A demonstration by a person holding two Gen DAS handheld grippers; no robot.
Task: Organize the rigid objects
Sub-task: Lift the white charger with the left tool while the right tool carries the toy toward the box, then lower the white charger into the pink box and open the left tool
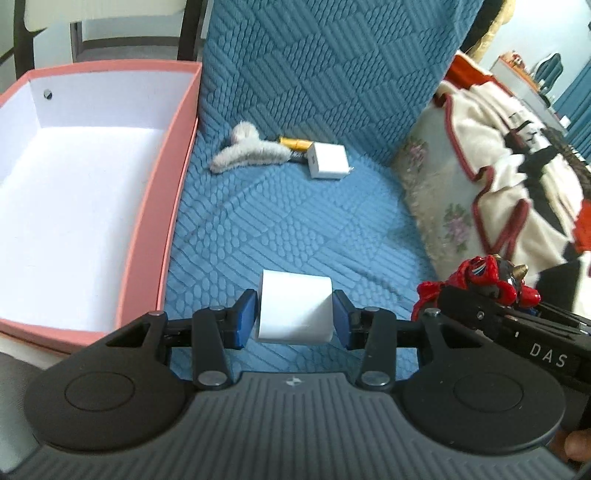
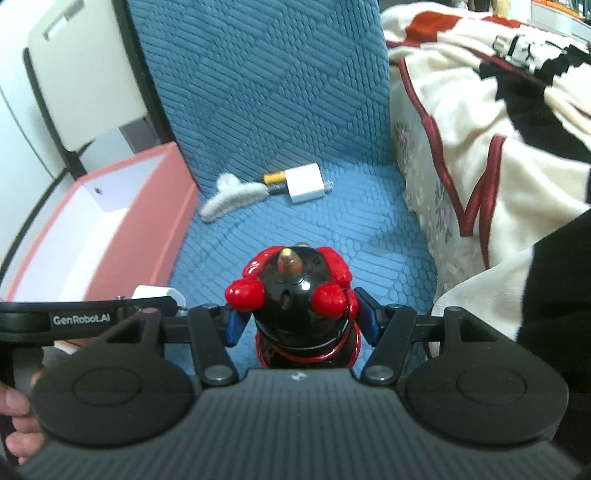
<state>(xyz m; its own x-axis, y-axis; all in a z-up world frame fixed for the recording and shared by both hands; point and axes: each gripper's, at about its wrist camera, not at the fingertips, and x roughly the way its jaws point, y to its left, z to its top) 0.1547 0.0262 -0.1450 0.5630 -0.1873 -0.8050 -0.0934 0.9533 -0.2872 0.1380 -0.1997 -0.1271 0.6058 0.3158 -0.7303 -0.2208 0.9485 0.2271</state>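
Note:
My left gripper is shut on a white block and holds it over the blue seat, just right of the pink box, whose white inside shows nothing in it. My right gripper is shut on a red and black toy figure; that toy also shows in the left wrist view. At the back of the seat lie a grey furry hair claw, a yellow and black battery and a white charger plug.
The blue quilted sofa seat and backrest carry everything. A floral cushion and a cream, red and black blanket lie to the right. A dark-framed chair stands behind the box.

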